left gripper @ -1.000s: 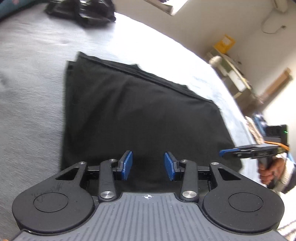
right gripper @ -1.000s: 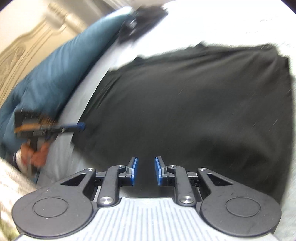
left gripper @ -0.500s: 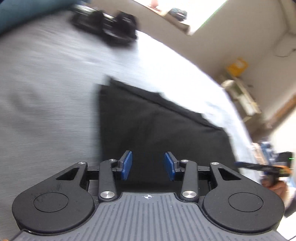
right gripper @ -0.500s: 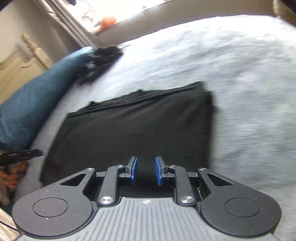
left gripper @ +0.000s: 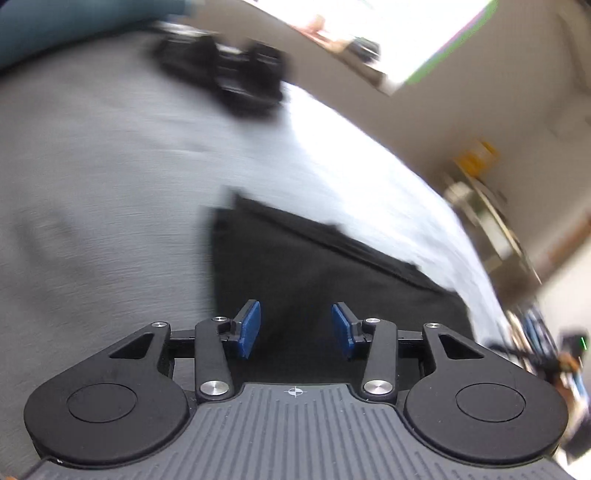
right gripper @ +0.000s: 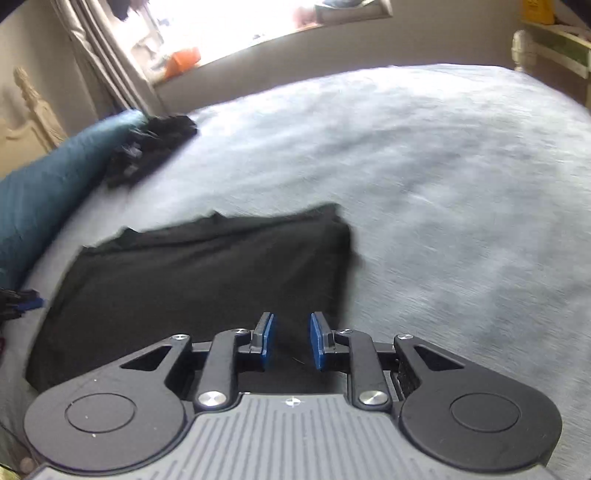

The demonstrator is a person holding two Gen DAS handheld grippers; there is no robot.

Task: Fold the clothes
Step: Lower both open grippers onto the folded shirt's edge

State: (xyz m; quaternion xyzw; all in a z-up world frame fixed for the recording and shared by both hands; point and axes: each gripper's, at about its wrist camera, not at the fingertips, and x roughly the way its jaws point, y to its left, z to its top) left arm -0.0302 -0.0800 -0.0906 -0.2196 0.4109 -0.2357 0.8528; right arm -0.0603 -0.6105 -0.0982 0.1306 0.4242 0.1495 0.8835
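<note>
Since the earlier frames both grippers have been drawn back and tilted upward from the folded black garment, so that it now fills far less of each view and more of the bed and room beyond is seen. Nearest the left camera, the left gripper is seen with its blue pads apart and its jaws opening; nothing is caught between them, only the dark cloth lying below. In the right wrist view the right gripper is held with a narrow gap between its pads, and no fabric is pinched there either. The garment lies flat as a neat rectangle on the grey bedspread, with a slightly ragged far edge where layers meet. It is judged that a fold has been finished and the piece released, so this item may be done or may want one more fold.

Farther off, a second heap of dark clothing is seen near the blue pillow at the head of the bed; in the left view it is blurred. This heap is probably what is to be fetched next. Beyond it, a bright window and curtain are visible.
</note>
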